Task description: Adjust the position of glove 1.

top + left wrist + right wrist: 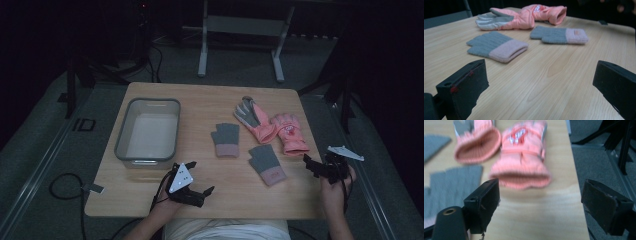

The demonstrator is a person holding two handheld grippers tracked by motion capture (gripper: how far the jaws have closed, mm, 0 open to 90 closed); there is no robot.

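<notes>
the left gripper [199, 180] hovers at the table's [150, 192] near edge, about 6 o'clock, jaws wide apart and holding nothing. the right gripper [320, 166], at 4 o'clock by the right edge, is likewise spread and empty. just past it lie two pink gloves [272, 126] at 2 o'clock, two grey mittens [245, 147] centrally, a clear tub [147, 131] at 9 o'clock.

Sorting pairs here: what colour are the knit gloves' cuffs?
Pale pink cuffs on grey knit gloves, clearest in the left gripper view.
</notes>
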